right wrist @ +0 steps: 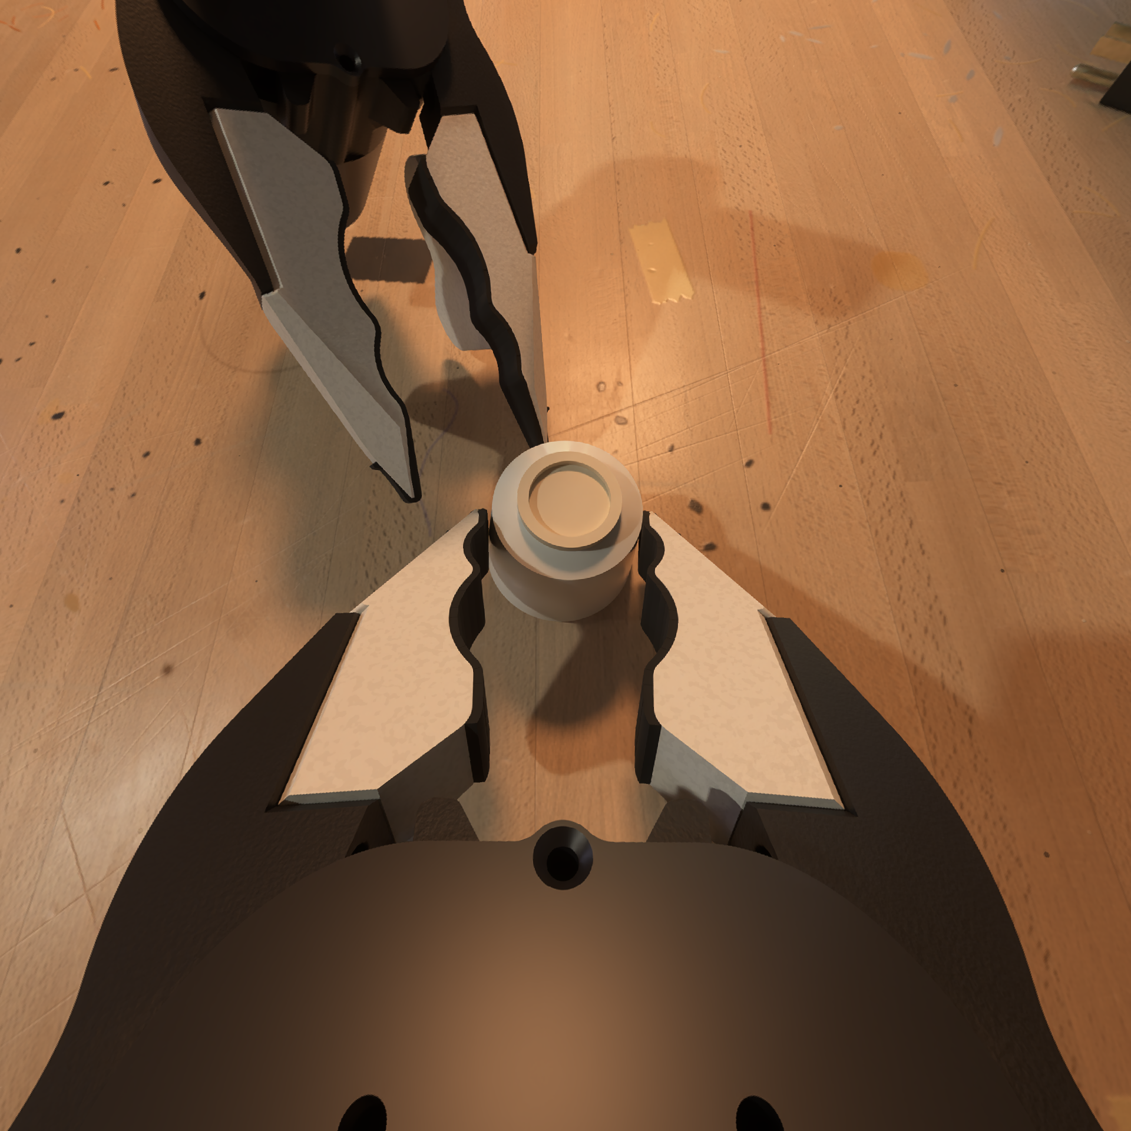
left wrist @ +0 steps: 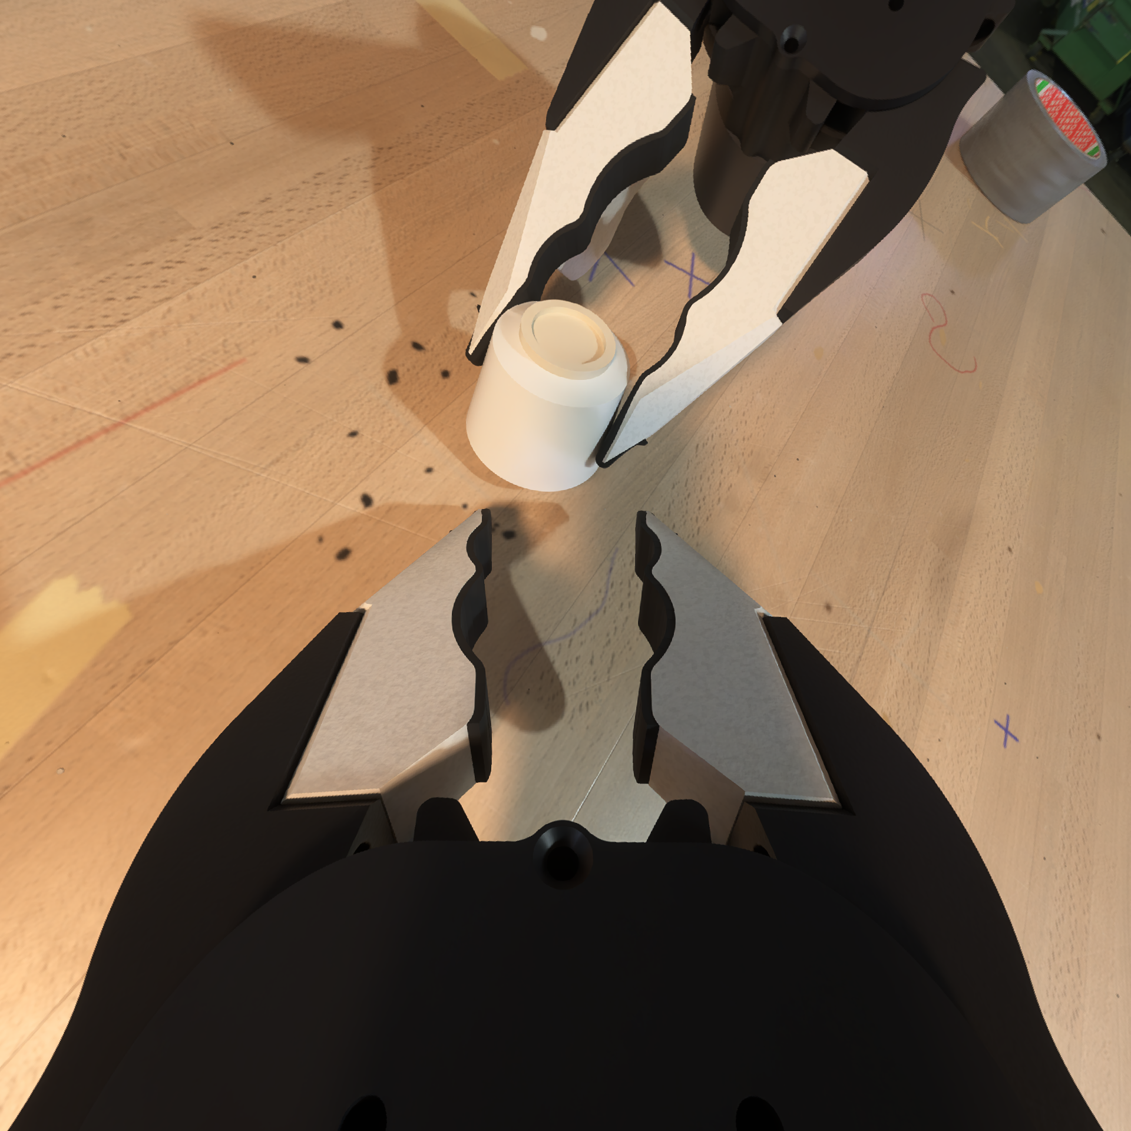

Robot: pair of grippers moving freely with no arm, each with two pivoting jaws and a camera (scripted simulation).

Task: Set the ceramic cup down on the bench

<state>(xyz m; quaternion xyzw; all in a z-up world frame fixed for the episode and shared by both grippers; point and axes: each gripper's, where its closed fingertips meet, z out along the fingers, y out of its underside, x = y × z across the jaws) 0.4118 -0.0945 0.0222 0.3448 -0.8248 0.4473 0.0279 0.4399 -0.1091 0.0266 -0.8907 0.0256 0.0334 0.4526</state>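
In the left wrist view, the left gripper (left wrist: 563,520) is above the wooden bench (left wrist: 183,245) with its two fingers apart and nothing between them. Just in front of its fingertips is the ceramic cup (left wrist: 541,404), cream white and upside down, so its foot ring looks up. The right gripper (left wrist: 554,407) comes in from the far side and has one fingertip on each side of the cup, touching its wall. If the cup rim already rests on the wood or is a little above it, I cannot tell. Near the far right corner of the bench stands a grey tape roll (left wrist: 1028,153) with a red and green core, well apart from the cup. Black ink spots (left wrist: 391,376) lie on the wood to the left of the cup, and blue pen crosses (left wrist: 688,272) lie behind it.

In the right wrist view, the right gripper (right wrist: 564,526) holds the cup (right wrist: 566,532) at the very tips of its fingers, narrow around the cup wall, and the upturned base faces the camera. The left gripper (right wrist: 477,465) is on the far side, open, and its nearer fingertip is just beside the cup. Further on the bench (right wrist: 918,551) lies a strip of yellow tape (right wrist: 664,260), with a thin red line (right wrist: 762,324) beside it.
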